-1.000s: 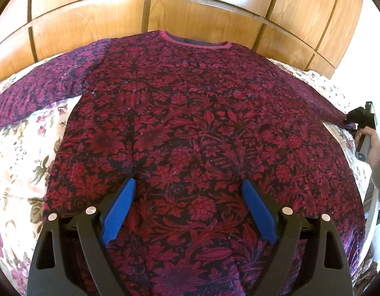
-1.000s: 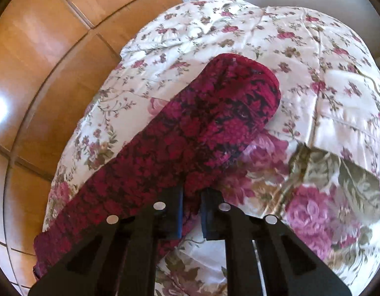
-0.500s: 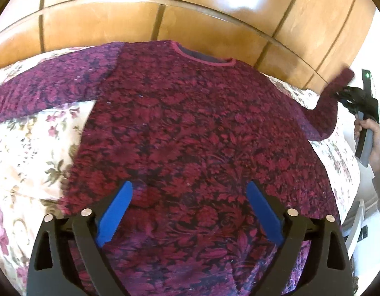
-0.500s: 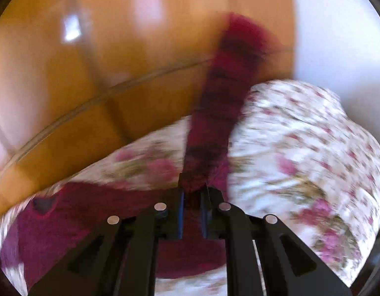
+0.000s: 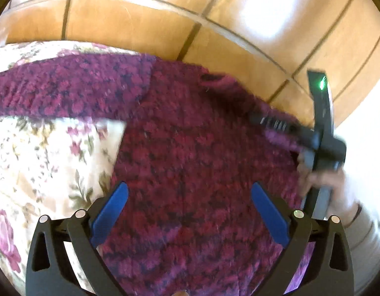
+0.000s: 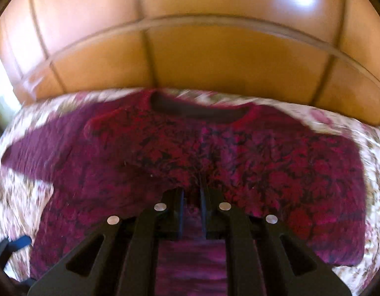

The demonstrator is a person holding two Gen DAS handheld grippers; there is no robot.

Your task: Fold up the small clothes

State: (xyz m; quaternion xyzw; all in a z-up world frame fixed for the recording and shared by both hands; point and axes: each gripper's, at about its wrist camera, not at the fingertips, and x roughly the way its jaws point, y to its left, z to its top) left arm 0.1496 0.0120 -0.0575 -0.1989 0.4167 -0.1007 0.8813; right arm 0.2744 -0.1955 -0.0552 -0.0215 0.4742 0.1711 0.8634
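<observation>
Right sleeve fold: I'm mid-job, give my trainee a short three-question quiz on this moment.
1. True or false: the right gripper is shut on the sleeve of the sweater.
2. The left gripper is: A) clamped on the hem, B) open with nothing pinched, C) out of view.
3. What pattern covers the bedspread under the garment?

Key
1. True: the sleeve fabric runs between its narrow jaws, over the sweater's chest.
2. B: its blue pads stand wide apart above the fabric, having just been opening.
3. Flowers, pink and green on cream.
</observation>
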